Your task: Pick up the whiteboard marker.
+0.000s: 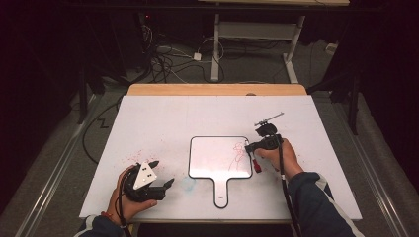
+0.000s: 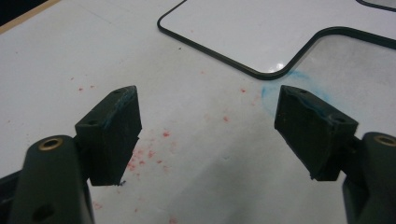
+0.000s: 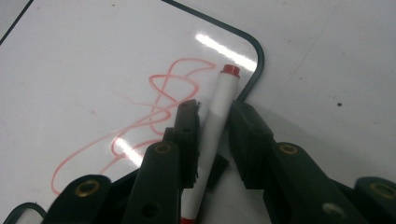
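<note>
Whiteboard point(image 3: 70, 70): marker point(image 3: 212, 130) between fingers point(image 3: 187, 135)

This looks like a lab or recording room. A white-topped table point(image 1: 148, 123) stands on grey carpet between dark curtained walls, with tangled cables point(image 1: 163, 61) and a power adapter point(image 1: 197, 56) on the floor. A height-adjustable desk frame point(image 1: 257, 34) stands behind.

White marker point(image 3: 212, 135) with red ends, lying by scribbled whiteboard's point(image 1: 207, 155) right edge.

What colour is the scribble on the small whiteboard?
Red: the scribble on the whiteboard shows best in the right gripper view.
</note>
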`<state>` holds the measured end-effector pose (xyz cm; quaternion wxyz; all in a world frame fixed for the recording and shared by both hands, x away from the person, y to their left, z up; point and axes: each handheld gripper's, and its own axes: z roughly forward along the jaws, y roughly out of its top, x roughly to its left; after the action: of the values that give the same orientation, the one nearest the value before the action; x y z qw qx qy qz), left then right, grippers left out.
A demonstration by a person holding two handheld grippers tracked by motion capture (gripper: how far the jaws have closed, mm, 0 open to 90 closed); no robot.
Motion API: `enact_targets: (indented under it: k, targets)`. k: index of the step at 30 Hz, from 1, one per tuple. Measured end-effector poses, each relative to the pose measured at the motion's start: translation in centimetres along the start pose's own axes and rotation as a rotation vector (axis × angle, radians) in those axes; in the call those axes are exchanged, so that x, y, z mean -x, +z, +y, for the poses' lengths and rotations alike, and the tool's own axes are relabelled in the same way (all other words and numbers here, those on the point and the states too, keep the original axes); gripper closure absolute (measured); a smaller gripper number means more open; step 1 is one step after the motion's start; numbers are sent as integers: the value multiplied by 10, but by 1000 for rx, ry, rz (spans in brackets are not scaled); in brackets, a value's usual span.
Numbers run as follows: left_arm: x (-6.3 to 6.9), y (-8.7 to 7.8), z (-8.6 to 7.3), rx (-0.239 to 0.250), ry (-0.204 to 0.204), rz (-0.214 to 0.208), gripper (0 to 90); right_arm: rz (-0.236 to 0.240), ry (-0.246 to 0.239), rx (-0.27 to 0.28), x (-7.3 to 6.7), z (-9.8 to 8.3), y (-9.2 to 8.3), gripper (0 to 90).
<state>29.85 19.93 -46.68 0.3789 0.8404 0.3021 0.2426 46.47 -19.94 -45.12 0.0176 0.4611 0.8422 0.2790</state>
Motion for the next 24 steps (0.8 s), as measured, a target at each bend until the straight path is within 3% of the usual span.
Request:
enact_targets:
  k: [8, 12, 19, 24]
  targets:
    - [1, 1, 0, -10, 0, -5, 218, -24, -15, 8, -3, 1, 0, 754]
    - [1, 2, 0, -10, -1, -7, 218, -24, -19, 39, -3, 0, -3, 813]
    - [1, 2, 0, -18, -3, -14, 218, 6, -29, 69, -2, -4, -4, 814]
    - [0, 3, 5, 15, -50, -40, 219, 29, -59, 187, -16, -8, -24, 815]
